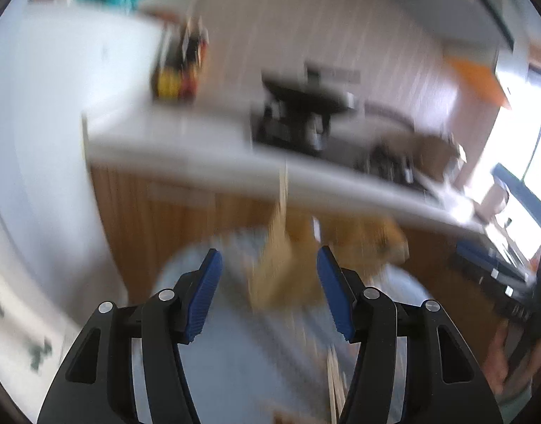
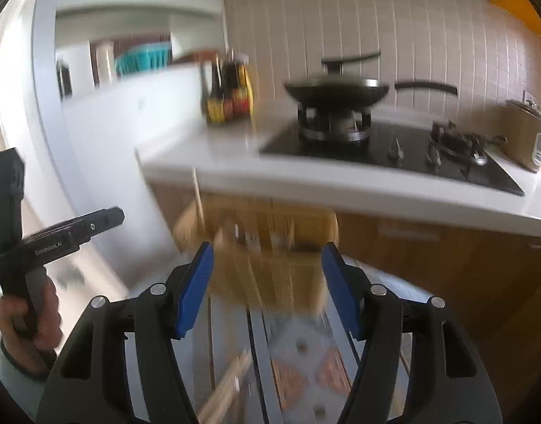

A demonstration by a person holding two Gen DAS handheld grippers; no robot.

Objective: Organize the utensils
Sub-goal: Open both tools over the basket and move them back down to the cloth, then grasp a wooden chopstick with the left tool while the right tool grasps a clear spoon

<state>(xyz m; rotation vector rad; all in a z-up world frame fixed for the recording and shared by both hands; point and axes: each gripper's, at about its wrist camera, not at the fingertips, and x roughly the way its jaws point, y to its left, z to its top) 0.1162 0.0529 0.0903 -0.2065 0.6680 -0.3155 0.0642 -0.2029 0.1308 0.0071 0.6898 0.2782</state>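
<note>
Left claw (image 1: 268,282) and right claw (image 2: 266,279): blue-padded jaws spread wide, nothing gripped. Blurred tan woven utensil basket (image 2: 270,247) sits ahead of both, on the patterned table (image 2: 305,371); loose wooden chopsticks (image 2: 228,392) lie nearer.

One wooden utensil box (image 2: 270,247) noted, contents blurred beyond counting. On the counter (image 2: 235,162): one lidded wok (image 2: 335,88), one rice cooker (image 2: 526,134), about three sauce bottles (image 2: 228,95).
</note>
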